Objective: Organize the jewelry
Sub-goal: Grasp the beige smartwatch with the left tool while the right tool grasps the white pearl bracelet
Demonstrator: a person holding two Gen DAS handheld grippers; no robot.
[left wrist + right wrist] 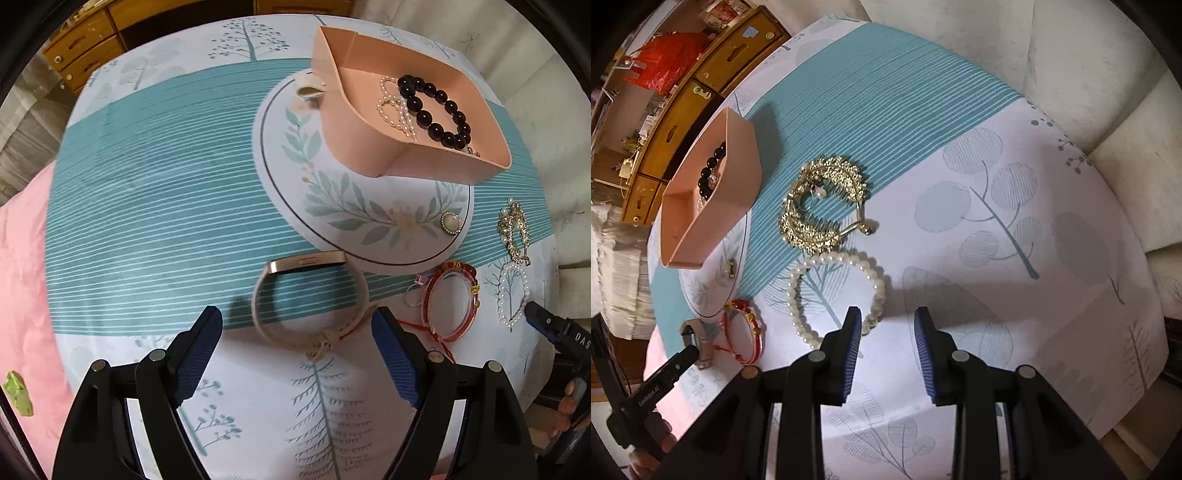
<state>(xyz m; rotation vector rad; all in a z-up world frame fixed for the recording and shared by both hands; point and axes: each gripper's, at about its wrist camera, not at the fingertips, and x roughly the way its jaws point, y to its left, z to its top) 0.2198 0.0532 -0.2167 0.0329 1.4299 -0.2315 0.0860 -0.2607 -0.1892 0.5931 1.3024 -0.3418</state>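
Note:
A pink tray [369, 147] stands on a round floral mat [288, 177]; it holds a black bead bracelet [436, 107] and a pearl strand [393, 107]. My left gripper [297, 325] is open, its fingers either side of a beige watch band [306, 291] on the cloth. A pearl brooch [450, 222] lies on the mat. My right gripper [888, 325] is open and empty, its left pad beside a pearl bracelet [798, 291]. A gold necklace [820, 201] lies beyond it. A red bangle [448, 302] lies right of the watch.
A small white ring holder [310, 86] sits behind the tray. The table is covered by a teal and white tree-print cloth [155, 206]. Wooden drawers [85, 48] stand behind it, and pink fabric [22, 295] lies to the left.

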